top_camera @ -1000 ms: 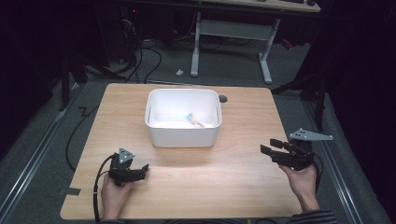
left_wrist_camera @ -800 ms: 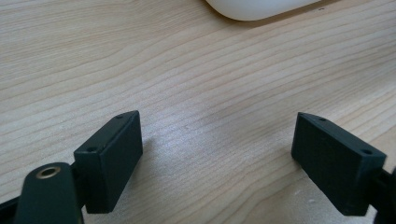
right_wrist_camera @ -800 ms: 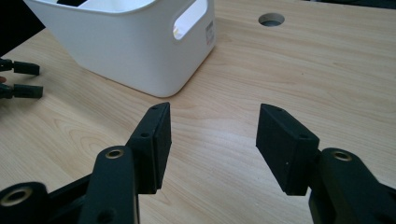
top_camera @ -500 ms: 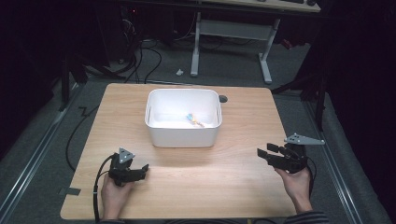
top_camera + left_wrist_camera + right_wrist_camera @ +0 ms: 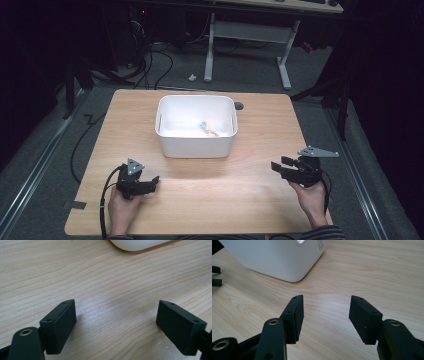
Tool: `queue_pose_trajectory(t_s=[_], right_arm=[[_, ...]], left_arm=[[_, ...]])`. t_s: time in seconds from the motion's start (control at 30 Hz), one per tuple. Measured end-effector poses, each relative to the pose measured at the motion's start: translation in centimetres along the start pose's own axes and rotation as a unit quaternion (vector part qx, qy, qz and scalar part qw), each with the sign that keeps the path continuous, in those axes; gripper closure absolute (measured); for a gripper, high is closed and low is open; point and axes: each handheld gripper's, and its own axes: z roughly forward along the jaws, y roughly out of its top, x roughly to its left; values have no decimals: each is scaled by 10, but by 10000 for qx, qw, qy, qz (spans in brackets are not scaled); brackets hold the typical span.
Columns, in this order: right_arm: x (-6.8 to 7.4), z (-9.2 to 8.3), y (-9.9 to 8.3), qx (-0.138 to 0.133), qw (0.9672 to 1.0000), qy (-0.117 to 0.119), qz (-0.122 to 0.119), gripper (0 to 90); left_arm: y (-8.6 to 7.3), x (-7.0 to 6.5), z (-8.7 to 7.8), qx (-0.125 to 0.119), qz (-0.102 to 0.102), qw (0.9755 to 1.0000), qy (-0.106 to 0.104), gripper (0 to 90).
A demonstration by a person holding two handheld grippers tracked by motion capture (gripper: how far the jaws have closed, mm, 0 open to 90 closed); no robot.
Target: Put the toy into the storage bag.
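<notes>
White tub [image 5: 196, 142] mid-counter [image 5: 250, 200], small colourful item [image 5: 207, 127] inside, left claw [image 5: 152, 181] released at near left, right claw [image 5: 278, 165] released, empty, near right

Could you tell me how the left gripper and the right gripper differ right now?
The left gripper sits over the table near its front left corner; the right gripper is at the right edge. The left one's jaws stand wider apart than the right one's. Both are open, hold nothing, and point inward.
</notes>
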Motion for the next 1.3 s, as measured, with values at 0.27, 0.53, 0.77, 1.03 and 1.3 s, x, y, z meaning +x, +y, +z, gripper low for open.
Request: queue_pose_trajectory(t_s=[0.27,0.53,0.77,1.03,1.3], right_arm=[[0,9,-4,67,10000,-30,-6,460],[0,20,-10,144,9998,-91,-94,473],[-1,39,-21,250,9993,-221,-172,467],[-7,62,-35,327,9982,-478,-143,428],[-9,76,-49,352,9959,-777,-302,386]], left_arm=[[0,0,0,1,0,10000,0,168],[0,0,0,-7,-1,10000,6,168],[0,0,0,-5,-2,10000,7,169],[0,0,0,-6,-2,10000,7,169],[0,0,0,-7,-2,10000,7,169]])
